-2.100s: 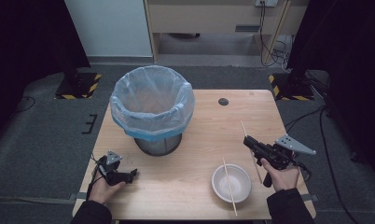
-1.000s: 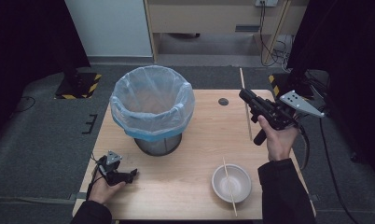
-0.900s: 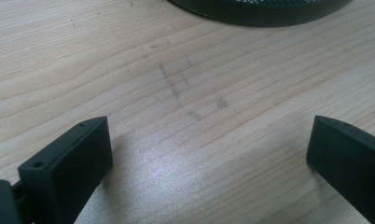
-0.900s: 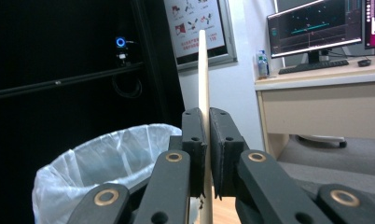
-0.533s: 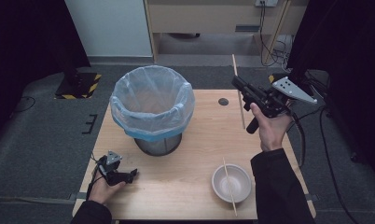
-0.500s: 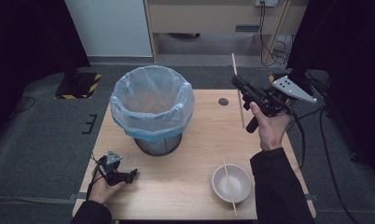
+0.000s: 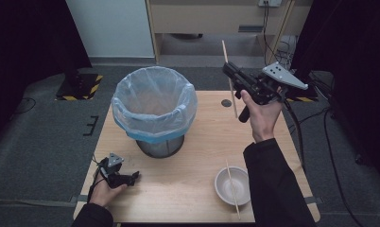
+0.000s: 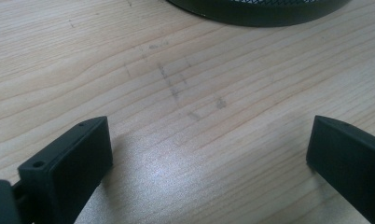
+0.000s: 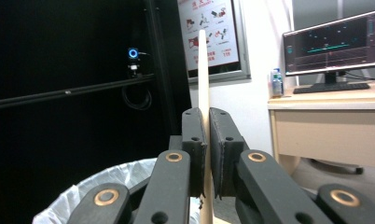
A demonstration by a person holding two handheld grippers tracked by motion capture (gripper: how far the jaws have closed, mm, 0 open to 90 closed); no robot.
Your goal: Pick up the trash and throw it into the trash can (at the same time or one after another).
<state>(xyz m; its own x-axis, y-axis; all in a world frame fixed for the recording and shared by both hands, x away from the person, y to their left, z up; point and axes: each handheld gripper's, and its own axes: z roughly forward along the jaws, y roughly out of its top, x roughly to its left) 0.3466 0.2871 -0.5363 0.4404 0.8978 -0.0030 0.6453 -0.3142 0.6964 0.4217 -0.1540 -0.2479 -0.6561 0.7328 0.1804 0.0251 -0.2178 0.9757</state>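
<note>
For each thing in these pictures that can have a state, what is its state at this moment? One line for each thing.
Right claw: shut on the chopstick, raised above the table's far right part.
Chopstick: clamped, nearly upright, off the table.
Left claw: open, nothing between the jaws, low over the table.
Bin: upright, lined with a bag, open at the top.
Bowl: upright on the table.
Second chopstick: lying across the bowl.

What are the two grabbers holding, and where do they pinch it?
The right gripper pinches a wooden chopstick near its middle between shut jaws. The left gripper holds nothing; its jaws stand open.
</note>
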